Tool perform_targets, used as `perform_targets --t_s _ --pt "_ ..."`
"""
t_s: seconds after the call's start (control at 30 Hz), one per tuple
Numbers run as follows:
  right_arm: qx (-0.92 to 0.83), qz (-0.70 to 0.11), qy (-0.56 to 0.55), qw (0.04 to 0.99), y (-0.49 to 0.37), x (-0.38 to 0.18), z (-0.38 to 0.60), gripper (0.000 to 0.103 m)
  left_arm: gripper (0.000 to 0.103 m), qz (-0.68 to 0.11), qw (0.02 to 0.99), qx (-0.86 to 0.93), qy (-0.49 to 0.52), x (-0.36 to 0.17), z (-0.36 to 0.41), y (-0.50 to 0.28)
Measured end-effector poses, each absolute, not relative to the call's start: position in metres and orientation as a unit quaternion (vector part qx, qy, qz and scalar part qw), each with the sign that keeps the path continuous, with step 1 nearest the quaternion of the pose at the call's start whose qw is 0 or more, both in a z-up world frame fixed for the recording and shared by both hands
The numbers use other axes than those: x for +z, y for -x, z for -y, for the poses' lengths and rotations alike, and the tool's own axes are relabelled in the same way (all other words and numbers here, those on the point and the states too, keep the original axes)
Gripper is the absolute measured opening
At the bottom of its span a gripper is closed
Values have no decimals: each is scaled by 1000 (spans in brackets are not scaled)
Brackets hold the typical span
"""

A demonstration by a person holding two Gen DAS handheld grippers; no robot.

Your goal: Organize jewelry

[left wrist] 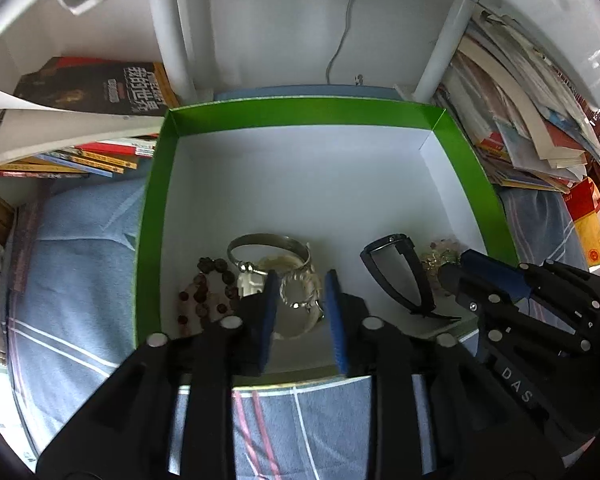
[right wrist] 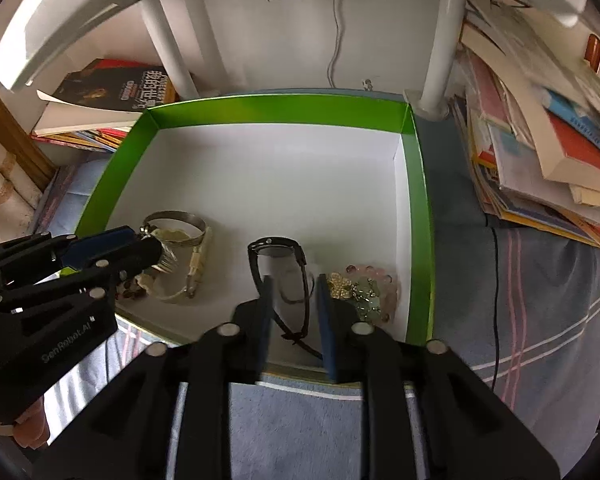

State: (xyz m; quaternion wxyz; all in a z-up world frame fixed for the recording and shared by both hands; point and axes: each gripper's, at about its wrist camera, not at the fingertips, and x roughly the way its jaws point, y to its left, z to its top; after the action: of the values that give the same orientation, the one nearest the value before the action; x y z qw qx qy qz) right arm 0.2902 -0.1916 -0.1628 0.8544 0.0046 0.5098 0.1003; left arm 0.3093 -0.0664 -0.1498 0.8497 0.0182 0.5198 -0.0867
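From the left wrist view, the left gripper (left wrist: 299, 292) hangs over the near left part of the green box (left wrist: 300, 110), jaws partly open around a pale bangle (left wrist: 300, 300) without visibly pinching it. A silver bangle (left wrist: 268, 246) lies just beyond, dark red beads (left wrist: 204, 300) to the left. To do this step well, the pads should probably settle on one ring only and close gently, since the bangles overlap and could drag each other. The right gripper (left wrist: 456, 272) sits to the right near the black watch (left wrist: 396, 272).

From the right wrist view, the right gripper (right wrist: 294, 284) straddles the watch (right wrist: 280, 256) strap, jaws narrow but apart, gripping nothing as far as can be told. A gold brooch (right wrist: 340, 284) and pink beads (right wrist: 376, 280) lie just to the right; a clean pick likely needs the right pad kept clear of them.

The box rests on a blue checked cloth (right wrist: 540, 320) between leaning piles of books (right wrist: 540, 140), under a white shelf (right wrist: 100, 8) with posts and a dangling cable.
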Motion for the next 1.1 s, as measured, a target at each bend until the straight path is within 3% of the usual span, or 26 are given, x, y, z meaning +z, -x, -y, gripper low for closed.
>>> perform_targets --t_s 0.03,0.2,0.5,0.73,1.1 --pt "97 -510 -5 855 -291 -164 192 44 38 -520 850 -85 -19 -152 66 -310" --pt "87 -508 -16 857 -286 -161 197 49 60 -513 855 -78 -21 -148 62 -306" --pt "76 -470 -19 879 -250 -119 202 79 87 -481 875 -50 -29 -108 45 -271" --pt "43 -446 -14 894 -194 -82 210 91 95 -442 896 -22 -33 -67 31 -217" --pt "6 -397 9 918 -109 -43 207 98 99 -414 909 -28 -31 -24 34 -130"
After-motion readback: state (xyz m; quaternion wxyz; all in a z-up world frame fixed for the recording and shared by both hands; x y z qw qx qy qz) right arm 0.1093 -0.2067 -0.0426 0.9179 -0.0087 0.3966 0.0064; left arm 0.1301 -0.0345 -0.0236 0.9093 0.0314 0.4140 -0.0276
